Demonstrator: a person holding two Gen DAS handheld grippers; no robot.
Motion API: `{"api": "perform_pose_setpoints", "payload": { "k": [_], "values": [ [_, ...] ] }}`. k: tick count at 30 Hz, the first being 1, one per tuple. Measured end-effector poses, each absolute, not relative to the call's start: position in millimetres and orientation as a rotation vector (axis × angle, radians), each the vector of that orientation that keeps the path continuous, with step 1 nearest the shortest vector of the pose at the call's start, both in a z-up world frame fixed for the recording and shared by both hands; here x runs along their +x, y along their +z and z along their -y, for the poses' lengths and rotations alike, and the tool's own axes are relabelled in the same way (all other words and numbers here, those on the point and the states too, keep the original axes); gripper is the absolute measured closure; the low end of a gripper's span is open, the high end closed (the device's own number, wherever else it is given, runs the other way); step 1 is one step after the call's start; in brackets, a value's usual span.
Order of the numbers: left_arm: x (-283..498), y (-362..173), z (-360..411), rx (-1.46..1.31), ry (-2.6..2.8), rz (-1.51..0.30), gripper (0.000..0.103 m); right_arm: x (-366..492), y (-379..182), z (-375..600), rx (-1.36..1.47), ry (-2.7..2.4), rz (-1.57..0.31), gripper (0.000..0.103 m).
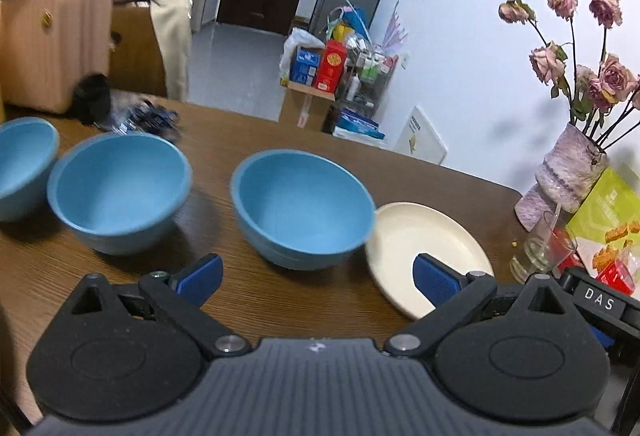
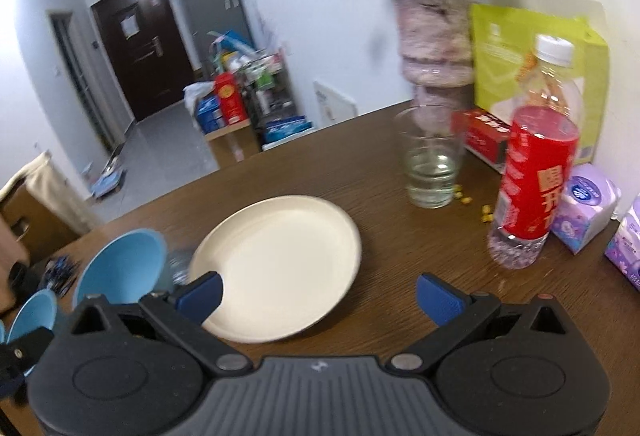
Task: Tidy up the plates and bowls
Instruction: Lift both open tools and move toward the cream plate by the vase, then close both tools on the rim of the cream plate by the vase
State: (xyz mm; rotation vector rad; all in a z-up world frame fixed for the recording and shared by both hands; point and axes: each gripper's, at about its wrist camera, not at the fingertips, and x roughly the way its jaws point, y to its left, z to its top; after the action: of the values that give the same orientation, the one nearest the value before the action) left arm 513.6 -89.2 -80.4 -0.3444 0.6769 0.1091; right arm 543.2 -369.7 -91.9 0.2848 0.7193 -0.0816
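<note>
Three blue bowls stand on the brown table: one (image 1: 302, 209) just ahead of my left gripper (image 1: 318, 278), a second (image 1: 120, 189) to its left, a third (image 1: 24, 165) at the left edge. A cream plate (image 1: 424, 256) lies right of the nearest bowl, its rim touching the bowl. The left gripper is open and holds nothing; its right fingertip (image 1: 434, 280) hovers over the plate. In the right wrist view the plate (image 2: 280, 264) lies ahead of my right gripper (image 2: 318, 294), which is open and empty. Blue bowls (image 2: 124, 266) show at the left.
A glass of water (image 2: 434, 159), a red-labelled bottle (image 2: 536, 171), tissue packs (image 2: 588, 205), a red box (image 2: 486, 137) and a vase of dried roses (image 2: 436, 43) crowd the table's right side. A pink suitcase (image 1: 52, 39) and a chair (image 1: 148, 43) stand beyond the far left edge.
</note>
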Motion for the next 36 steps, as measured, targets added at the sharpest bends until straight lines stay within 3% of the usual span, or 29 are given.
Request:
{"api": "perform_pose_setpoints", "payload": {
  "k": [22, 36],
  "values": [
    [602, -150, 162, -0.471, 0.243, -0.743, 0.002, 628, -152, 430, 0.333, -0.007, -0.672, 0.002],
    [630, -185, 162, -0.498, 0.295, -0.773, 0.015, 675, -186, 425, 0.354, 0.045, -0.701, 0.014]
  ]
}}
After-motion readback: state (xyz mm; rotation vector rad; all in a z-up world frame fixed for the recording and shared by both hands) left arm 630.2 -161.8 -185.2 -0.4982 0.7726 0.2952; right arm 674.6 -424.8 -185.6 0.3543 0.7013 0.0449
